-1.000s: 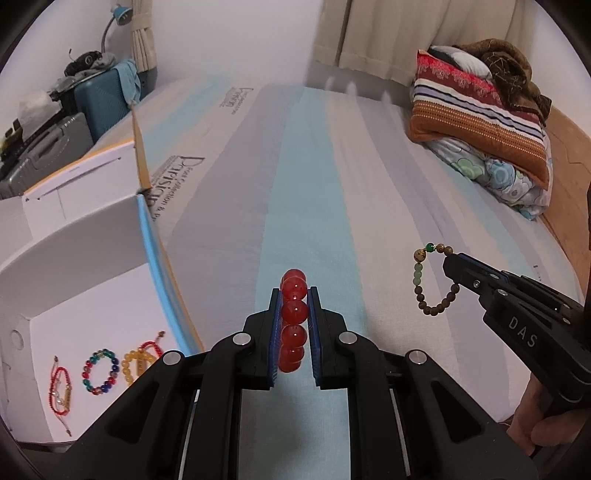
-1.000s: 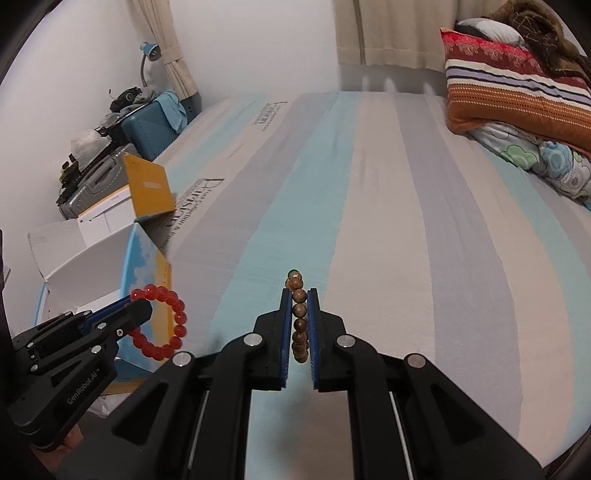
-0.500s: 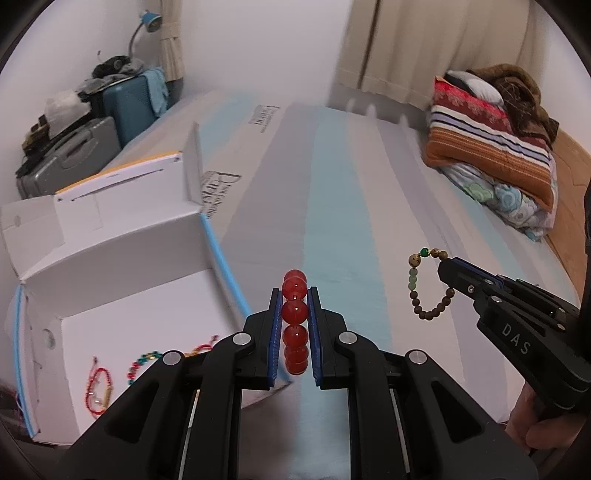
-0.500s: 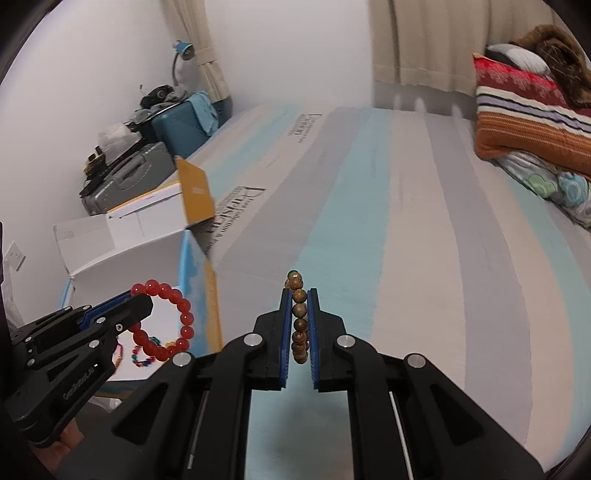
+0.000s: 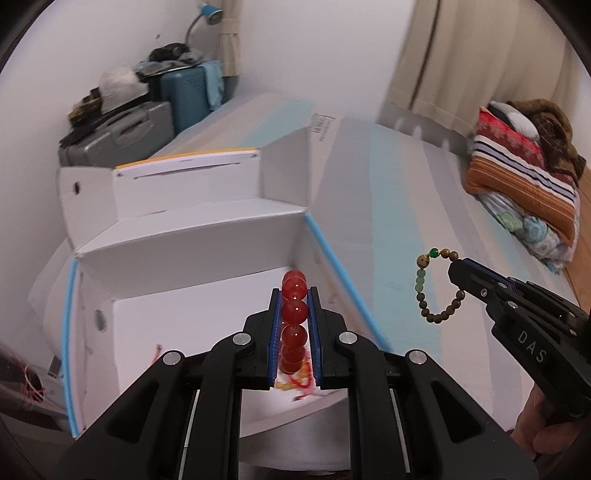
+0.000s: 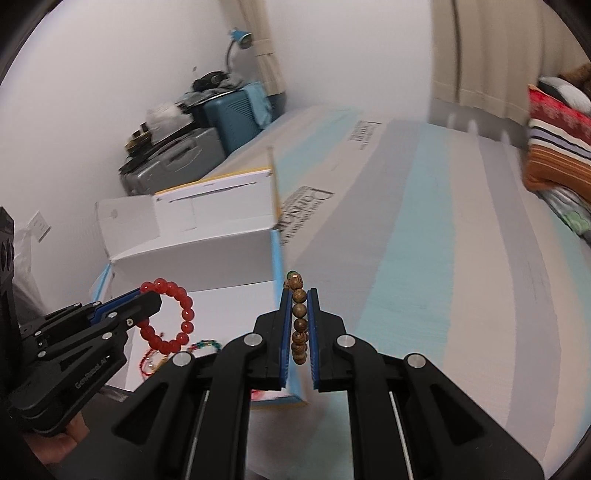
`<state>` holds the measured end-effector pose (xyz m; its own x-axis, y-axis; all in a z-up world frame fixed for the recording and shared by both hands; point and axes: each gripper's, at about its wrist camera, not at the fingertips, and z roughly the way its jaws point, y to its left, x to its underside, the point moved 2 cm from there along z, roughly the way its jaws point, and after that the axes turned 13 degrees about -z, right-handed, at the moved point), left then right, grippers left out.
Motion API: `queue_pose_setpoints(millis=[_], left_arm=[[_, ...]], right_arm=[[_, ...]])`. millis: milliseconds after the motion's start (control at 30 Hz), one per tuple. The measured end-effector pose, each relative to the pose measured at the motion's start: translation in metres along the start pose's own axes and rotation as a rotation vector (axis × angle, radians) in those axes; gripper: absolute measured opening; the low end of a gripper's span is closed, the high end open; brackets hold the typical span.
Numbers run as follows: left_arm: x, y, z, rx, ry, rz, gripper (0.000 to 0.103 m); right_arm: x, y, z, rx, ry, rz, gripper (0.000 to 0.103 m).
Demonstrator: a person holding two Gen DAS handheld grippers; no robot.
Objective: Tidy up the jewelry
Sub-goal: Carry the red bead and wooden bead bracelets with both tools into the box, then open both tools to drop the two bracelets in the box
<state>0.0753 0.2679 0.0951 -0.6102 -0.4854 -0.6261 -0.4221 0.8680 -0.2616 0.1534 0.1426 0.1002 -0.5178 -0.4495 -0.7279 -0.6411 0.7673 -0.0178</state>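
The left gripper (image 5: 294, 295) pinches a red bead bracelet (image 5: 294, 312) between nearly closed blue pads, poised over the open white box (image 5: 192, 236) at the bed's left edge. To its right, the right gripper (image 6: 298, 295) clamps a brown wooden bead bracelet (image 6: 298, 321) above the striped mattress (image 6: 424, 258). More bracelets (image 6: 201, 345) lie on the box floor; folded blankets (image 5: 524, 173) sit far right.

Two hand-held grippers (image 5: 294, 325) (image 6: 300, 328), two held bracelets: one red (image 5: 294, 312), one brown (image 6: 298, 325). One box (image 5: 192, 236), two suitcases (image 5: 122, 134) (image 5: 188, 98), one lamp (image 5: 210, 9).
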Motion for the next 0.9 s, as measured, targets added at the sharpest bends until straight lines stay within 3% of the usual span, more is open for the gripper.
queue_pose_setpoints(millis=[400,900], left_arm=[[0.008,0.08,0.012,-0.079,0.039,-0.088,0.012],[0.033,0.131,0.051,-0.13,0.129,-0.145,0.012]], right_arm=[[0.011,0.074,0.065,-0.08,0.104,-0.073,0.007],[0.034,0.096,0.129,-0.095,0.226,-0.091,0.008]])
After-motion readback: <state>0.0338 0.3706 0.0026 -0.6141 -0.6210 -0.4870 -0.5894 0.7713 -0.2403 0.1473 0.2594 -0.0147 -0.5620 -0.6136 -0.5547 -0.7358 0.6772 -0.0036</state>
